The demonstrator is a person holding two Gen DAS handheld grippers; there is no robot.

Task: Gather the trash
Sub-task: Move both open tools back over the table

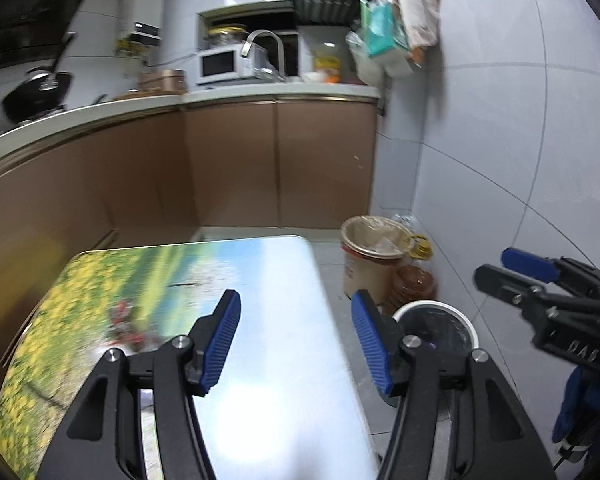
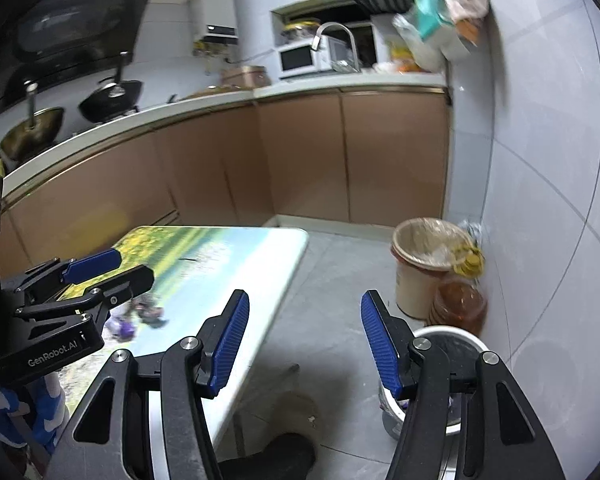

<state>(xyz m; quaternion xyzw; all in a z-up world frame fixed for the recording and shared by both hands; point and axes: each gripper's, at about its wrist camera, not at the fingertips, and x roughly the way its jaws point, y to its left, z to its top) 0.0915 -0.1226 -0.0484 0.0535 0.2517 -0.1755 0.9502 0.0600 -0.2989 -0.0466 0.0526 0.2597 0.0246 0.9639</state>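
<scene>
Both grippers spread wide, holding nothing. Left gripper point(image 1: 296, 340) hangs over the table point(image 1: 268, 280); right gripper point(image 2: 305, 342) sits off the table's edge, above floor. The white-rimmed bin point(image 2: 456, 340) lies just ahead-right of the right gripper's right finger, so right is nearer. No loose trash visible on the tabletop; blur hides detail.

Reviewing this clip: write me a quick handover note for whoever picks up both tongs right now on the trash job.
Left tongs: open, empty, over the table.
Right tongs: open, empty, over the floor by the table edge.
White-rimmed trash bin stands on the floor near the wall, next to a beige lined bucket.
Blurred small items lie on the table; whether they are trash is unclear.
Done: cannot tell. Left: check the table, bin any trash.
</scene>
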